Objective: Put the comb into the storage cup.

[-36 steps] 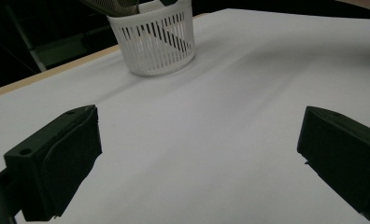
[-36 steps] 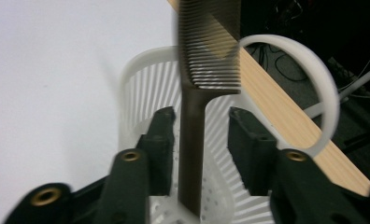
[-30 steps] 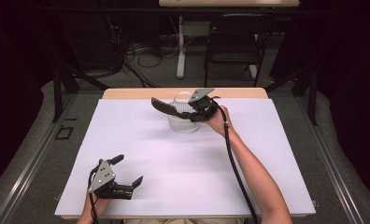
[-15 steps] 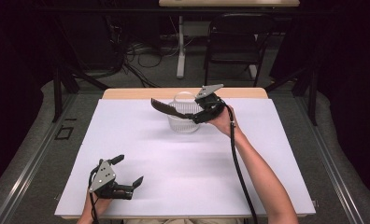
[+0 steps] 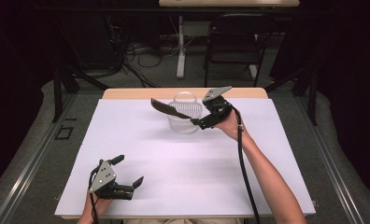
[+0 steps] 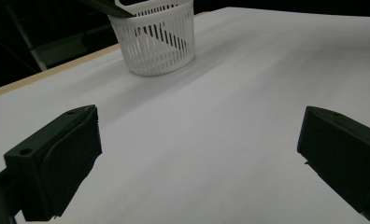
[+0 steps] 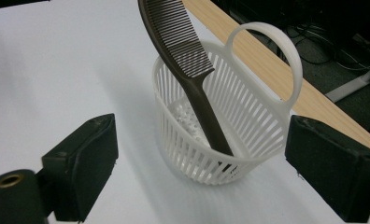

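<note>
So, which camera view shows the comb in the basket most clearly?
The right gripper view: the comb is close, its teeth and handle sharp, the handle end standing inside the white basket. The high view shows it small, leaning left out of the basket. The left gripper view catches a dark piece of it at the top edge.
</note>
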{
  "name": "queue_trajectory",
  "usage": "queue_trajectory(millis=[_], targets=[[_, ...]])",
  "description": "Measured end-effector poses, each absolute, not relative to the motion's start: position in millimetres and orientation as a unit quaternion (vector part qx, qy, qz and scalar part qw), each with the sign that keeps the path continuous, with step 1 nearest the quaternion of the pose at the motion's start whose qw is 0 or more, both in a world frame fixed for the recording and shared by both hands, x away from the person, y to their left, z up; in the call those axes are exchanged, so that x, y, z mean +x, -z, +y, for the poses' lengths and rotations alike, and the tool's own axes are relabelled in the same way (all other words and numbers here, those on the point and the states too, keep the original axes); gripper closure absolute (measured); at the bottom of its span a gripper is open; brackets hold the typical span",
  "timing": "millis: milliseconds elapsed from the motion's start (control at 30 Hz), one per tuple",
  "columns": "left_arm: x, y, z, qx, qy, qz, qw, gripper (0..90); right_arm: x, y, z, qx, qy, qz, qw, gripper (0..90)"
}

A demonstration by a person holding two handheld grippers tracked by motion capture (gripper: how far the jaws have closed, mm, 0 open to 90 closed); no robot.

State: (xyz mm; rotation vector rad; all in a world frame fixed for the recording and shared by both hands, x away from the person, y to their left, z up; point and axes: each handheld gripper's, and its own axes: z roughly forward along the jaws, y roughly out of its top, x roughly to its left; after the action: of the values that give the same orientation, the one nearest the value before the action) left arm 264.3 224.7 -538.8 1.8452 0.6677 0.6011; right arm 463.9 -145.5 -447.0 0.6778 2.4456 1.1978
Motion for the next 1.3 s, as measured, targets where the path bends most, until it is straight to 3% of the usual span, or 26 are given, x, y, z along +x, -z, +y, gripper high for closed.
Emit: queue_trajectory(millis=[400,1300], targets=[[264.8,539.1,225.1,0.768,-0.249,0.281,0.519,0.0,450.5,451.3,-162.9,0.254,-0.420,0.859,0.146,1.0],[264.5,539.4,224.3,0.769,-0.250,0.280,0.517,0.0,403.9,464.7,-183.1,0.257,-0.422,0.860,0.130,0.0]])
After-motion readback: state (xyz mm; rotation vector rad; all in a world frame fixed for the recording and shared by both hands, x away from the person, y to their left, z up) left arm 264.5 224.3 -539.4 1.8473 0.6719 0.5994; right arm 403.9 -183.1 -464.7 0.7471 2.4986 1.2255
